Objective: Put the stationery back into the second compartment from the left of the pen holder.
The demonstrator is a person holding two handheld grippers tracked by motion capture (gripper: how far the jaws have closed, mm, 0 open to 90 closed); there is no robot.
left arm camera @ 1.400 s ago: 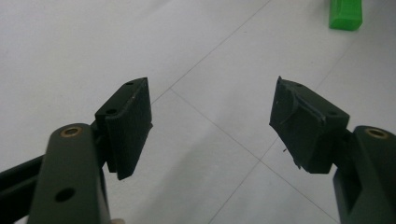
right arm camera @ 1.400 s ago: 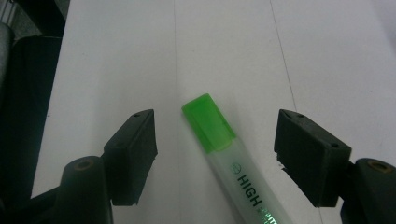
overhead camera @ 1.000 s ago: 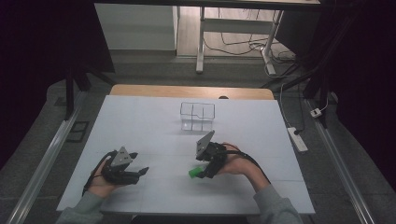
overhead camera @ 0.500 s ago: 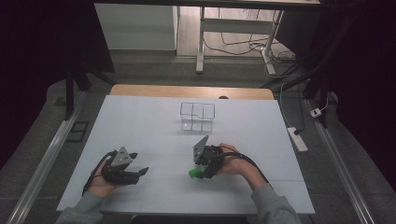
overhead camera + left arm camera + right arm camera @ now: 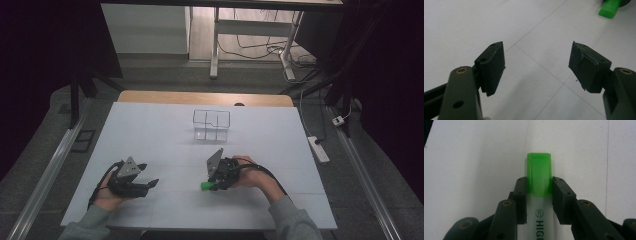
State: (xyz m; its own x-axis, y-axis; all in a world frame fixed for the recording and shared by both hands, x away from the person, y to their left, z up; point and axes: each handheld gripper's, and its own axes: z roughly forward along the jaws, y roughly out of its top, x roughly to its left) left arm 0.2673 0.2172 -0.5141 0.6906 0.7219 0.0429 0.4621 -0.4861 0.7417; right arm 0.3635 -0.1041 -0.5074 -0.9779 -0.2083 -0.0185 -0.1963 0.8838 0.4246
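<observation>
Right now we are holding a green-capped highlighter [image 5: 539,195] between the pads of our right gripper [image 5: 539,188]; its jaws have just been closing and are now pinching the white barrel and the lower edge of the cap from both sides. In the right gripper view the cap is pointing toward twelve o'clock, past the jaw tips, and the barrel with dark lettering is running back toward six. In the high view the highlighter [image 5: 206,186] is sitting low over the white table [image 5: 150,135], slightly toward five o'clock of the table's middle, with the green end sticking out toward nine o'clock from the right gripper [image 5: 214,181]. Our left gripper [image 5: 145,184] is resting well apart at about nine o'clock from it, its jaws standing spread with nothing between them; in its own view the left gripper [image 5: 536,66] is looking at bare table, the green cap [image 5: 609,10] lying at one o'clock. A clear compartment box [image 5: 211,125] is standing toward twelve o'clock of the highlighter, well apart.
</observation>
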